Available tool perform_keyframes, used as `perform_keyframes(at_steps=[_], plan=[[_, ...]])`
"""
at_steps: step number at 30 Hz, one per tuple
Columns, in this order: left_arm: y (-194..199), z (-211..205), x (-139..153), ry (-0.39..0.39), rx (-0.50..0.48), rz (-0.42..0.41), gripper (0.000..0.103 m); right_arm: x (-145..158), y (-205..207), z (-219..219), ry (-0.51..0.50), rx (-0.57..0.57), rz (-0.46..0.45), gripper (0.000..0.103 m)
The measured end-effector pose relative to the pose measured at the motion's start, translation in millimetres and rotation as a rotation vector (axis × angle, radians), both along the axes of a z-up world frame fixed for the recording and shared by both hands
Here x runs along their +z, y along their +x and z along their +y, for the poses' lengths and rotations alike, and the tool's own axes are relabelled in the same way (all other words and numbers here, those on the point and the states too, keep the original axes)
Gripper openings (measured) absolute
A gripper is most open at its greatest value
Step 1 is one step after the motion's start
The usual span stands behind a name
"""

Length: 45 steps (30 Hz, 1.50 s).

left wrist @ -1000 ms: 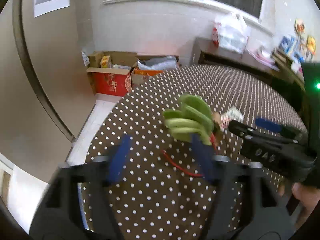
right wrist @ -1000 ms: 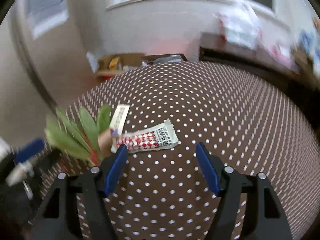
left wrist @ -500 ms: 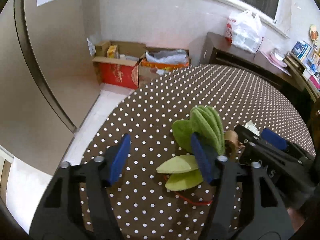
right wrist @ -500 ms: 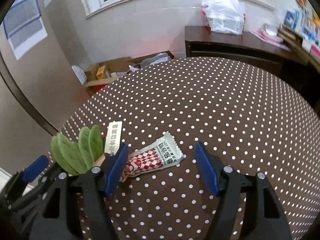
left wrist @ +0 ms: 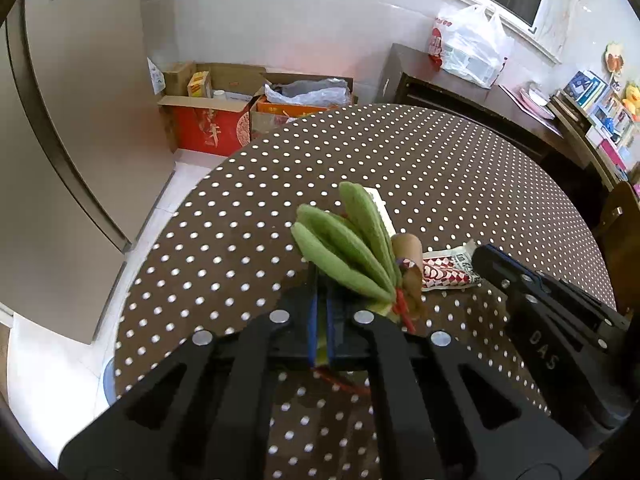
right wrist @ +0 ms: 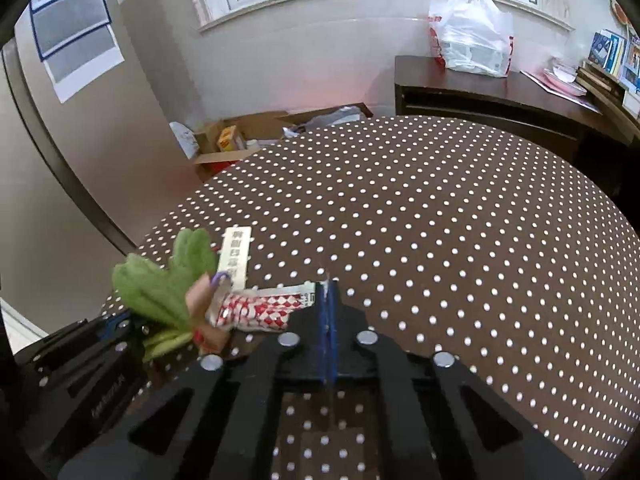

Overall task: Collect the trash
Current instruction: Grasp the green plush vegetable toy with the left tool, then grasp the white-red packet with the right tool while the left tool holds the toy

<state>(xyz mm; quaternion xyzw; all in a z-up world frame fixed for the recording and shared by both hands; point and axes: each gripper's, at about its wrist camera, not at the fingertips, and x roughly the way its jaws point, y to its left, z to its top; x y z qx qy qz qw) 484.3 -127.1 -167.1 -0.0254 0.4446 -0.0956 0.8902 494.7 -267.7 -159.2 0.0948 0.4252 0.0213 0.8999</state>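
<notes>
On the dotted worktop (right wrist: 440, 240), the left gripper (left wrist: 320, 320) is pinching the green leaf bundle (left wrist: 348, 244) while the right gripper (right wrist: 327, 312) is pinching the red-checked wrapper's (right wrist: 260, 310) end, seemingly to lift both pieces together.

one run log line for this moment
left tool: shut on green felt leaves | right tool: shut on red-white wrapper | both on dotted table

Matt, fuzzy felt leaves (left wrist: 352, 248); glossy crinkled plastic snack wrapper (right wrist: 264, 310); brown polka-dot cloth over the tabletop (right wrist: 460, 240); matt black plastic tongs (left wrist: 322, 320) with blue rubbery pads; dark polished wood sideboard (right wrist: 500, 92).
</notes>
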Motion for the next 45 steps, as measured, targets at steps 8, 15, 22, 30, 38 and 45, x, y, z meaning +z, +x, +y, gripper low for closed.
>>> perform_keyframes(at_steps=[8,15,22,30,38,45], plan=[[-33,17,20,0.005,0.032,-0.058,0.003,11,-37,10,0.029,0.034,-0.008,0.002],[-61,30,18,0.008,0.04,-0.059,0.003,5,-74,35,-0.058,0.079,0.016,0.012],[-89,43,14,-0.028,0.039,-0.065,0.003,12,-93,61,-0.192,0.204,-0.047,0.046],[-82,51,6,-0.028,0.047,-0.035,0.004,6,-74,76,-0.252,0.291,-0.024,0.05],[-67,53,-4,-0.052,0.041,0.015,0.005,-3,-56,63,-0.232,0.324,0.019,0.018],[-63,34,3,-0.008,0.041,-0.063,0.07,-4,-54,35,-0.216,0.244,0.004,0.008]])
